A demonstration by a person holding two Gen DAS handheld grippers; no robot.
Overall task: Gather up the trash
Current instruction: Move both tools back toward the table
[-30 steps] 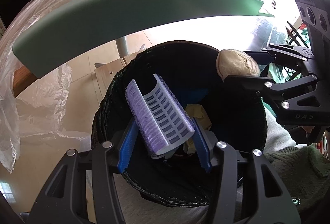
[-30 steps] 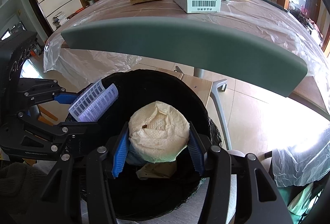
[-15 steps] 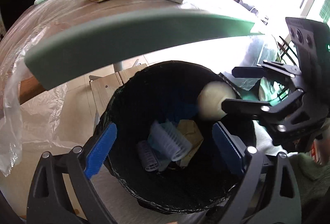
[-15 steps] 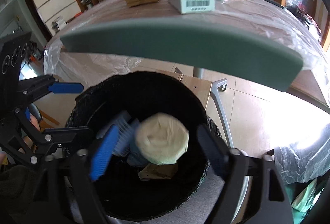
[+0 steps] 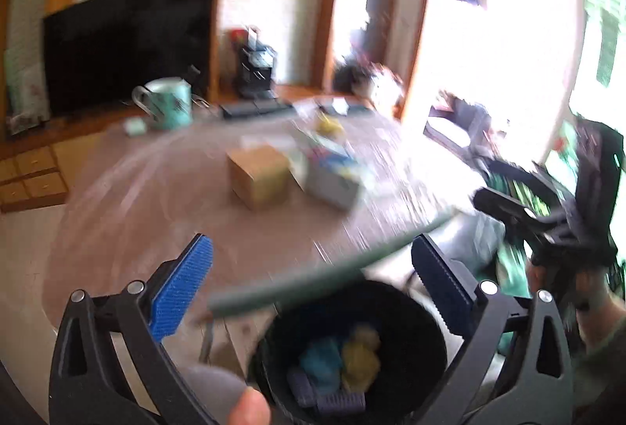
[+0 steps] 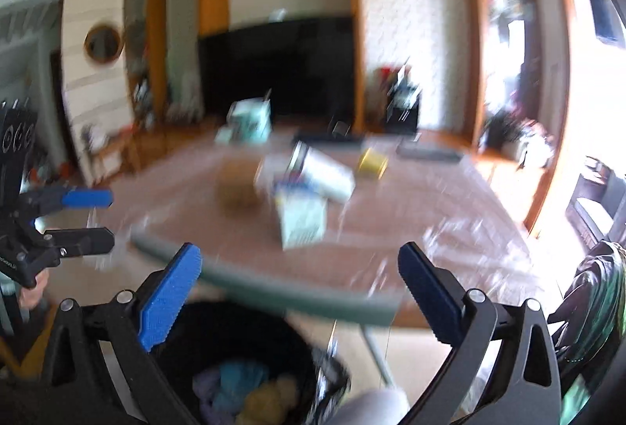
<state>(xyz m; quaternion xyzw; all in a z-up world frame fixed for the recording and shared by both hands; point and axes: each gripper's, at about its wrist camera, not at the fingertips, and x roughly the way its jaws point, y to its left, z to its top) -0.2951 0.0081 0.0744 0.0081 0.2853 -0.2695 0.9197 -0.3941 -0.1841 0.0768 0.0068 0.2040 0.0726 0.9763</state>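
Observation:
Both views are blurred by motion. The black trash bin (image 5: pixel 399 302) sits low in the left wrist view, under the table's green edge (image 5: pixel 313 280). Inside it lie the purple-white pill blister (image 5: pixel 338 401), a yellowish wad (image 5: pixel 360 350) and something blue. My left gripper (image 5: pixel 313 288) is open and empty above the bin. The bin (image 6: pixel 219 331) also shows in the right wrist view, with the same trash inside. My right gripper (image 6: pixel 299 288) is open and empty above the table edge (image 6: pixel 274 288). Each gripper shows at the side of the other's view, open.
The round table (image 5: pixel 156 206) under clear plastic carries a brown box (image 5: pixel 258 176), a white box (image 5: pixel 332 182), a teal mug (image 5: pixel 168 104) and a yellow roll (image 6: pixel 371 161). A dark TV (image 5: pixel 129 45) stands behind. A bright doorway is at the right.
Both grippers opened and dropped their loads, the pill blister and the paper wad, into the bin. Both have since swung upward, from looking into the bin to looking across the table.

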